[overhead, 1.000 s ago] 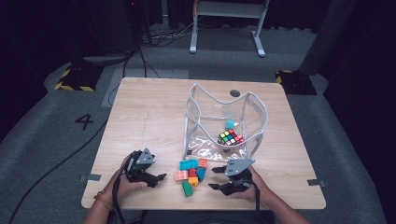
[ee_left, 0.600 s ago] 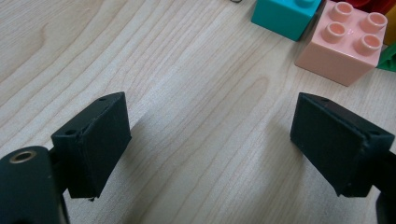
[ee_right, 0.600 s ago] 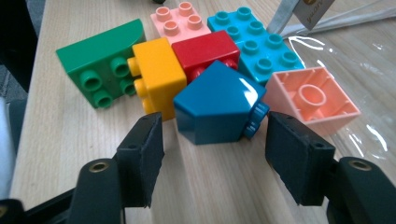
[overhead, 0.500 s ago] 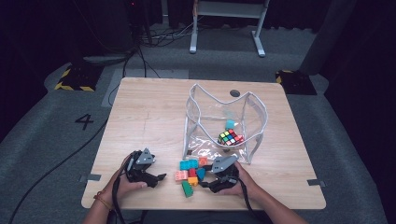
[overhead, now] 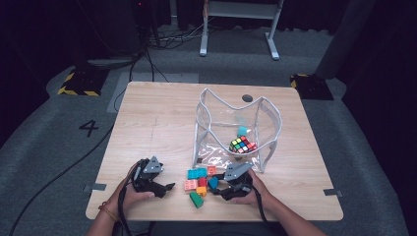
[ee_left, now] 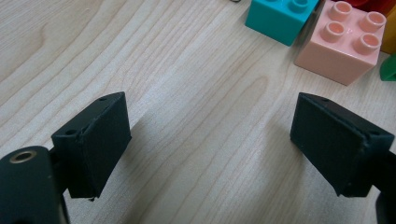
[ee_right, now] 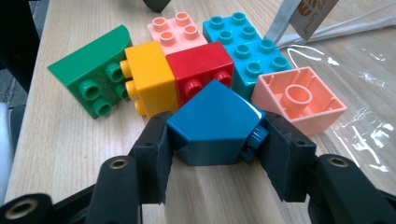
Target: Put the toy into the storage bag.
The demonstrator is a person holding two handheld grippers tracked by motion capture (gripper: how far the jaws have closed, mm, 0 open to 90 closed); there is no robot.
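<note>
R tool (ee_right: 215,154): jaws just closed in, pinching dark blue block (ee_right: 212,123) by its sides, for lifting.
L tool (ee_left: 210,140): spread, idle over table (ee_left: 187,70).
Bag (overhead: 236,129): mouth open, prob. for blocks.

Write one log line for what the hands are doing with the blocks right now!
right hand-held gripper: jaws just closing on dark blue block | left hand-held gripper: open over bare table | clear bag: holds puzzle cube
</note>
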